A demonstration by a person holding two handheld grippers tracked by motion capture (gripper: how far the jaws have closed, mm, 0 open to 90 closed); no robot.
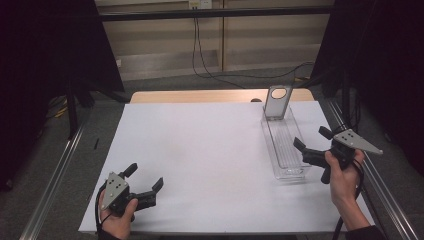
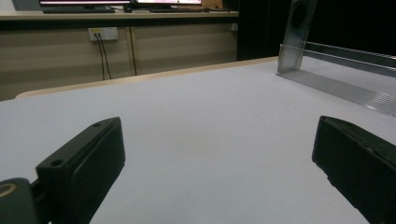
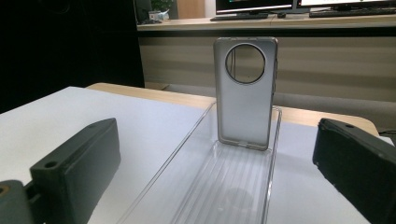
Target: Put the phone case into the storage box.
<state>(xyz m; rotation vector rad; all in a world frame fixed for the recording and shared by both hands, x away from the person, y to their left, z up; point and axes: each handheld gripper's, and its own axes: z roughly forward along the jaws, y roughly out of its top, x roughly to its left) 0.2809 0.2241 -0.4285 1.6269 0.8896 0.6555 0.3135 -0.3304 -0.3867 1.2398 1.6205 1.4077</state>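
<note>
Item: clear phone case (image 3: 245,93), upright at the far end of a clear tray (image 1: 285,167), by the table's (image 1: 200,150) far right corner.

We hold both grippers with jaws spread and empty: right gripper (image 1: 311,143) at the tray's near end, left gripper (image 1: 145,181) near the front left corner. Risk, in our judgement: the leaning case tips if a jaw nudges the light tray or closes off-centre.
</note>
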